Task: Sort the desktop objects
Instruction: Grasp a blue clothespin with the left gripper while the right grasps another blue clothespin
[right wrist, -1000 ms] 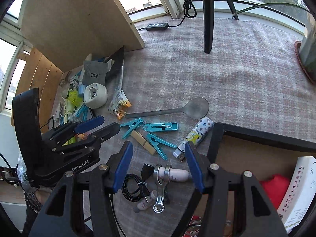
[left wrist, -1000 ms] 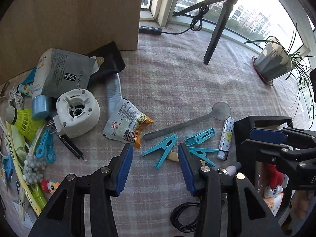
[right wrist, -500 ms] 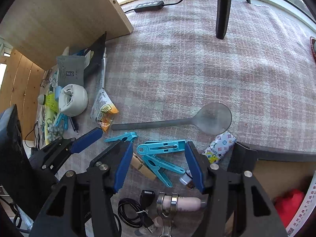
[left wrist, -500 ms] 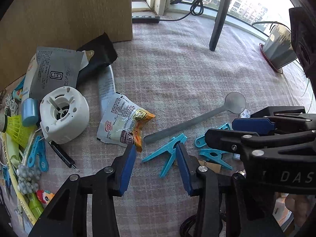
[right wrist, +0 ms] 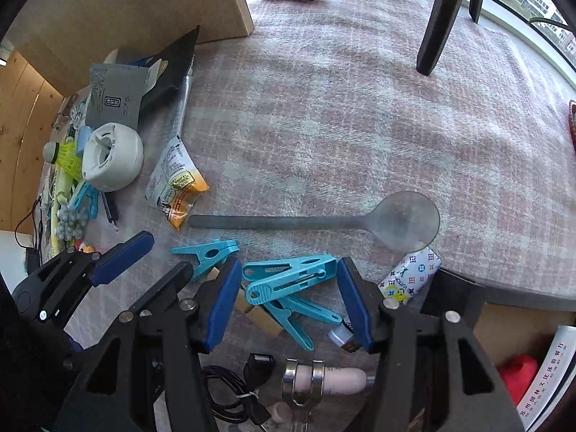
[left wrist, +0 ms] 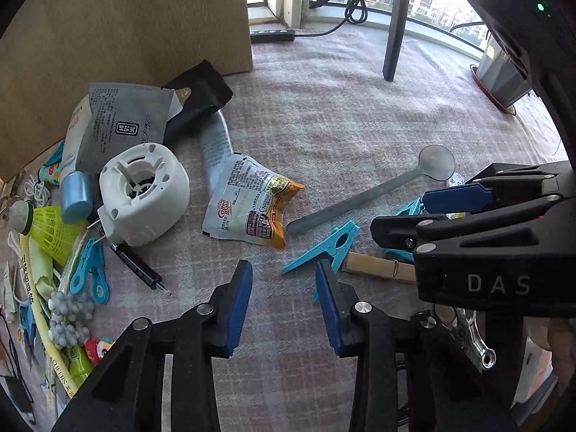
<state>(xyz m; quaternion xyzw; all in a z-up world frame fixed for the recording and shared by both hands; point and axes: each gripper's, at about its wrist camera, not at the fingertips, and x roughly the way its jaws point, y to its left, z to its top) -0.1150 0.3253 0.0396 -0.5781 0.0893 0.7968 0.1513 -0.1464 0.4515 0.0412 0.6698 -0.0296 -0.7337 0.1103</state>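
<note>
The right gripper point(right wrist: 288, 298), fingers spread and empty, straddles two crossed blue clothespins point(right wrist: 288, 284) on the bench point(right wrist: 360, 126) (a grey spoon point(right wrist: 324, 221) just beyond). The left gripper point(left wrist: 284, 298), released too, sits near another blue clothespin point(left wrist: 324, 248), perhaps touching.

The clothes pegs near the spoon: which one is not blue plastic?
The wooden peg, plain tan, lies flat between the single blue peg and the blue pair. In the right wrist view, those pegs and the right hand-held gripper mostly hide it.
</note>
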